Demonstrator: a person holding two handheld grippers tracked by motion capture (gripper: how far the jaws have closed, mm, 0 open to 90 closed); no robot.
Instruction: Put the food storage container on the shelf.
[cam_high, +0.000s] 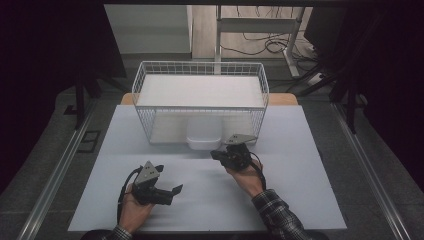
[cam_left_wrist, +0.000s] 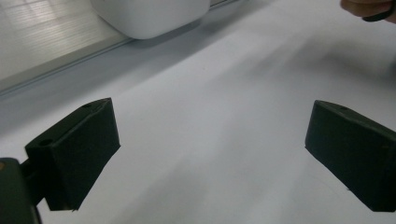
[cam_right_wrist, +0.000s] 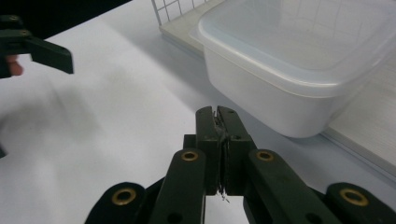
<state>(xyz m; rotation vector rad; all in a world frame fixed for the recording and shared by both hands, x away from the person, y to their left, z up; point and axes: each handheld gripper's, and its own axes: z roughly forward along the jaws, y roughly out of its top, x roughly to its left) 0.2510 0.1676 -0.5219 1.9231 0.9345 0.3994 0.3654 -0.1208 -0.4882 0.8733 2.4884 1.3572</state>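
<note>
A white plastic lidded container (cam_high: 203, 137) sits at the front foot of a white wire basket (cam_high: 150, 75), partly poking out onto the table. My right gripper (cam_high: 215, 154) is shut just to the container's front right, with nothing seen between its jaws. In the right gripper view the closed tips (cam_right_wrist: 219, 114) hover over the table a short way from the container (cam_right_wrist: 299, 60). My left gripper (cam_high: 172, 190) is open nearer the front edge and points right. Its pads (cam_left_wrist: 77, 154) stand wide apart over bare table, with the container (cam_left_wrist: 149, 16) farther off.
The pale table (cam_high: 300, 190) runs wide on both sides of the hands. The basket stands at the back middle with a white board (cam_high: 200, 90) in it. Metal rails (cam_high: 55, 170) flank the table. A desk frame and cables (cam_high: 260, 42) lie beyond.
</note>
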